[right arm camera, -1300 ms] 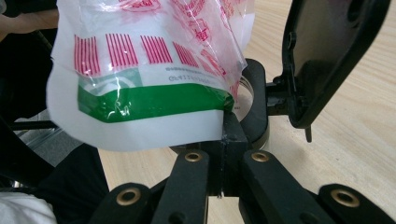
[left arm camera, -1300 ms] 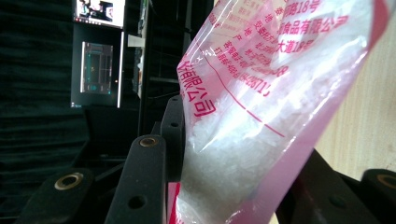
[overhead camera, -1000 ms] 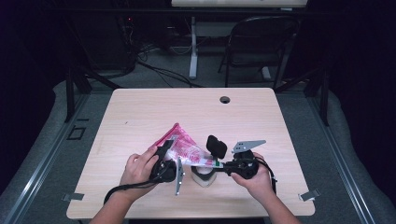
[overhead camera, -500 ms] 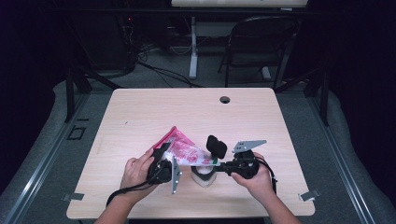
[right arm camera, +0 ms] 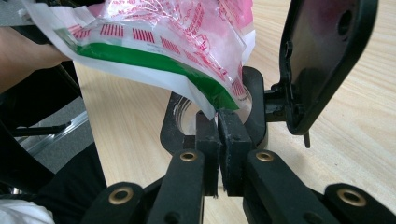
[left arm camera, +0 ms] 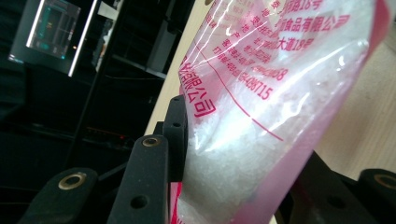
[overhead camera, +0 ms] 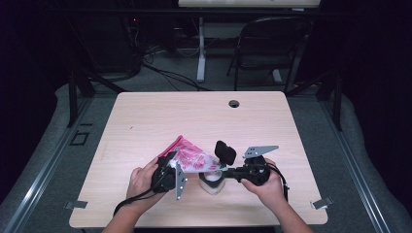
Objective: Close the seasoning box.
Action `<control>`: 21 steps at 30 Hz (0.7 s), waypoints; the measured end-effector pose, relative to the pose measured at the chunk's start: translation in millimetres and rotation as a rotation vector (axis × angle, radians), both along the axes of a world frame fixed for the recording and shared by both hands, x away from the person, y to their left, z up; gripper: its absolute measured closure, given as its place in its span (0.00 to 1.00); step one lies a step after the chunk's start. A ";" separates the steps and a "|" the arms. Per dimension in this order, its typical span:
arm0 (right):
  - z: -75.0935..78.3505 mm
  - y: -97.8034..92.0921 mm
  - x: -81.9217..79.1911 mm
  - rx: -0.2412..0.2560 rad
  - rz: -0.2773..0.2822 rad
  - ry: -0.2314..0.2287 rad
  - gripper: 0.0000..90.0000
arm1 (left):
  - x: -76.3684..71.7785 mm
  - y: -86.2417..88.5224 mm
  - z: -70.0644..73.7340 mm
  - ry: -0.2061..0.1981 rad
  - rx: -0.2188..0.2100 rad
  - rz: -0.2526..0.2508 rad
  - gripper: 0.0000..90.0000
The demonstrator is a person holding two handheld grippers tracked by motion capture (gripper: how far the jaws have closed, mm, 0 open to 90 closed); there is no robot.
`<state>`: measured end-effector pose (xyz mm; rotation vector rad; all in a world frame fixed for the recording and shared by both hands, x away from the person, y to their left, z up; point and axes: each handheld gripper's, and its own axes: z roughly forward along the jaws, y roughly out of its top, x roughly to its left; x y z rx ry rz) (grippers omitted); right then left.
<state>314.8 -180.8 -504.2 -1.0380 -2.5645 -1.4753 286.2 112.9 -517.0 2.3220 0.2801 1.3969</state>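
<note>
Mid-pour at the table's near edge: the left gripper [left arm camera: 224,186] clamps a pink bag [overhead camera: 190,158] of white granules, tilted over a small container [overhead camera: 212,180] — its lid apparently flipped up — while the right gripper [right arm camera: 217,140], jaws pressed together, pinches its rim. Next move: tip further, steadily.

You work at a pale wood-grain table [overhead camera: 194,116] with rounded corners and a round cable hole [overhead camera: 234,103] near its far edge. Grey carpet [overhead camera: 58,145] surrounds it, with metal rails [overhead camera: 43,167] running along both sides. Beyond the far edge: a black folding chair [overhead camera: 269,46], a white desk leg [overhead camera: 201,53], loose cables [overhead camera: 160,73] on the floor. The room behind you is dark; a lit rectangular panel [left arm camera: 56,32] glows.
</note>
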 end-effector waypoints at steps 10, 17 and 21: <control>0.2 0.0 -0.5 0.003 0.005 -0.004 0.96 | 1.6 0.9 -6.2 0.054 -0.070 -0.006 0.77; 0.4 -0.3 -0.7 0.004 0.010 -0.008 0.94 | 4.0 6.0 -10.7 0.096 -0.129 0.004 0.77; 0.2 -1.0 -0.4 0.009 0.010 -0.009 0.93 | 4.5 8.3 -12.9 0.116 -0.144 0.009 0.78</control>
